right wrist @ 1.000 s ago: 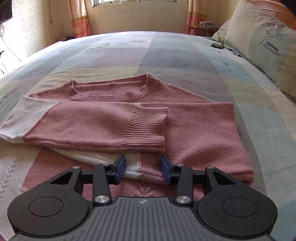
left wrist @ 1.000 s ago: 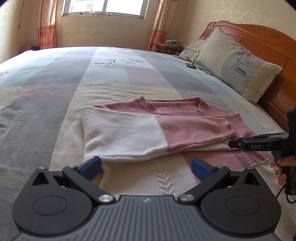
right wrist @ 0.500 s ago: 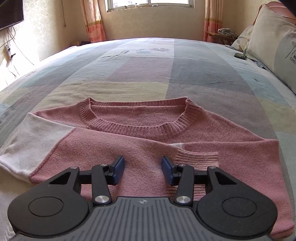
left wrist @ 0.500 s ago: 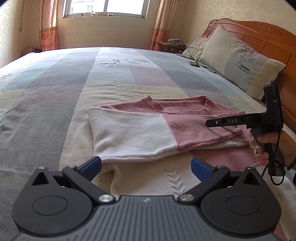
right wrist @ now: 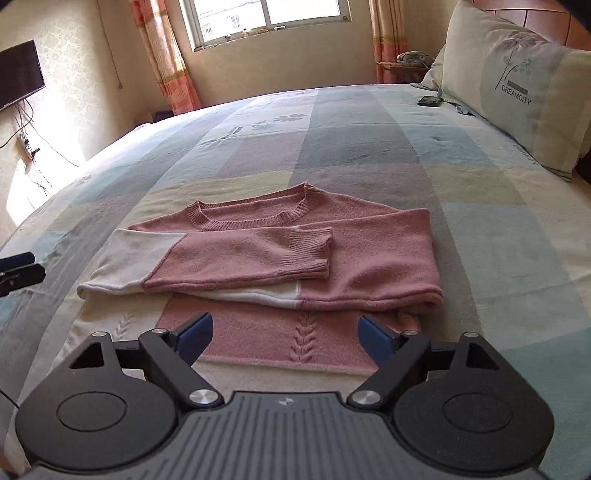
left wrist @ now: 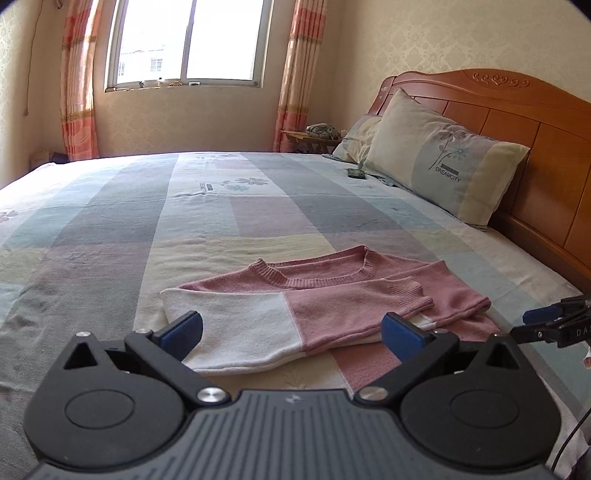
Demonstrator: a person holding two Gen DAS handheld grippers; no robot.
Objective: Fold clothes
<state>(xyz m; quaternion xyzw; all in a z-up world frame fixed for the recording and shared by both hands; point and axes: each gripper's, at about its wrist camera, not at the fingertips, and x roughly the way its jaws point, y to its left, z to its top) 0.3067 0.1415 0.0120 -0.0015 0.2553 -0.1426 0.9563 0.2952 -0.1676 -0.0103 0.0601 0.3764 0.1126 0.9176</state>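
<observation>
I see the sweater (right wrist: 258,254) lying flat on the bed (right wrist: 480,229), its ribbed neckline pointing toward the window (right wrist: 266,18). It is pink and cream knit. Both sleeves are folded across the chest, the cream-and-pink one on top with its ribbed cuff (right wrist: 312,251) ending mid-chest. The cable-knit lower body sits unfolded, nearest me.

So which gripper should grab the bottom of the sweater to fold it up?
Probably the right gripper. It is open and sits straight over the sweater's bottom hem. The left gripper, also open, hangs over the folded white sleeve at the sweater's left side, so it is less centred.
</observation>
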